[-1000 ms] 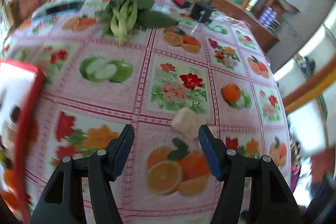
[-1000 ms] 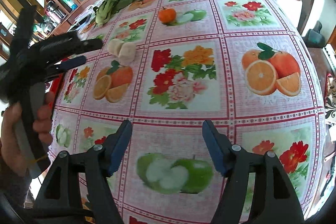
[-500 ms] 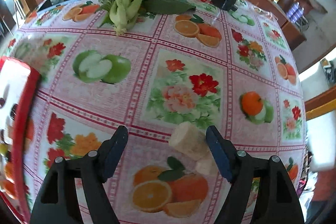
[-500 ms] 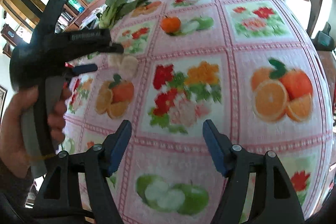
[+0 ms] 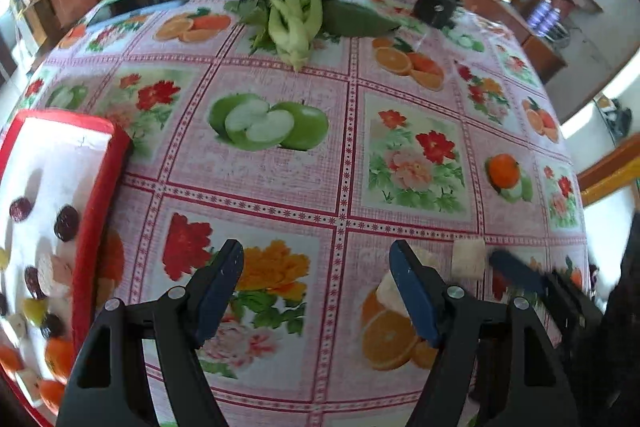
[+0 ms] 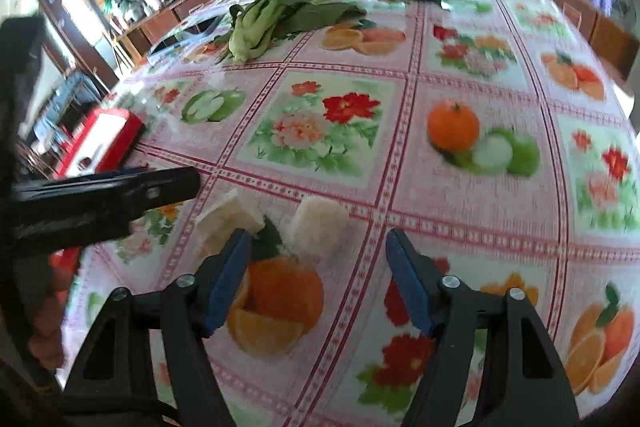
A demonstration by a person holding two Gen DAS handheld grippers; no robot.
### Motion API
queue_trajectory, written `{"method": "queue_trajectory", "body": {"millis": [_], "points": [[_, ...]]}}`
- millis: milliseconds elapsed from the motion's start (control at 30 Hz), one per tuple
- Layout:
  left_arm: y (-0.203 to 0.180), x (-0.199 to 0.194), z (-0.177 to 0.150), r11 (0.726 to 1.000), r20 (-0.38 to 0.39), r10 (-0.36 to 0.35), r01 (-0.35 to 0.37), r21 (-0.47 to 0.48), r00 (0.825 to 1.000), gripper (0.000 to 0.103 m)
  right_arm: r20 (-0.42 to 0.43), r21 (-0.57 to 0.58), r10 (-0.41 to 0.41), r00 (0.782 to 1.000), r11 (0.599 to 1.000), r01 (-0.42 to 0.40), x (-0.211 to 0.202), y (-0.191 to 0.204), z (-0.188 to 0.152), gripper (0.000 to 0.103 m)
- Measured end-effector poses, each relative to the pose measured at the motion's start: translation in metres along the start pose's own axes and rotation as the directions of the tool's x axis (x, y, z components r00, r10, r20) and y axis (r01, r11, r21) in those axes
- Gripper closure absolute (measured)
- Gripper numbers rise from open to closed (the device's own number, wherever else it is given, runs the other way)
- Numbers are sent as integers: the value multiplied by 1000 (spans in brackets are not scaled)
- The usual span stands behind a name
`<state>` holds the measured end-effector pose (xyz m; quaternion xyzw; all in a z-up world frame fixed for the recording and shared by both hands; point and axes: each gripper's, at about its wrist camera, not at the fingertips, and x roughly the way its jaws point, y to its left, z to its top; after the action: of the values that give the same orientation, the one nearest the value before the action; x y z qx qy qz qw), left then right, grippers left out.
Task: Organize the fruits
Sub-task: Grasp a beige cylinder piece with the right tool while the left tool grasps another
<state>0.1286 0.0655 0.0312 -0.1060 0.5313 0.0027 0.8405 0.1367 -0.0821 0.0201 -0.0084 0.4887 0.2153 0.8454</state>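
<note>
1. While both pairs of blue-padded fingers stand apart and empty, the right gripper (image 6: pixel 318 251) frames a pale, blocky fruit chunk (image 6: pixel 318 223) just ahead.
2. Beside its left finger lies a second wedge-shaped chunk (image 6: pixel 228 217).
3. Left of the left gripper (image 5: pixel 316 261) sits a red-rimmed tray (image 5: pixel 100 207) of small fruit pieces on the glossy printed table (image 5: pixel 280 167).

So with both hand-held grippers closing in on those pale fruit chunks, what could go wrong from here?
1. The two pale fruit chunks lie close together; the right hand-held gripper, open, may nudge the second while closing on one.
2. The left hand-held gripper hovers beside the same chunks, so the two tools could collide.
3. The red-rimmed tray sits far to the left: a squashed or slipping chunk could drop on the way.
</note>
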Motion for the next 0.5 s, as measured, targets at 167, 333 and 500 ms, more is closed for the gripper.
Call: {"method": "queue_trajectory", "body": {"millis": [167,333,500], "points": [[-13,-12,-11,986,61,-34,23,168,998,27,-9,-40,-28,1000,999,28,0,-1,2,71],[-41,-11,-18,944,87,-30,0,330,996,27,-12,-1,-23,1000,1000,23,-14,-14,-9,71],[-60,6,-21,906,75,20,-50,420,997,27,-22,27,-29,999,999,30,-24,-29,-22,71]]}}
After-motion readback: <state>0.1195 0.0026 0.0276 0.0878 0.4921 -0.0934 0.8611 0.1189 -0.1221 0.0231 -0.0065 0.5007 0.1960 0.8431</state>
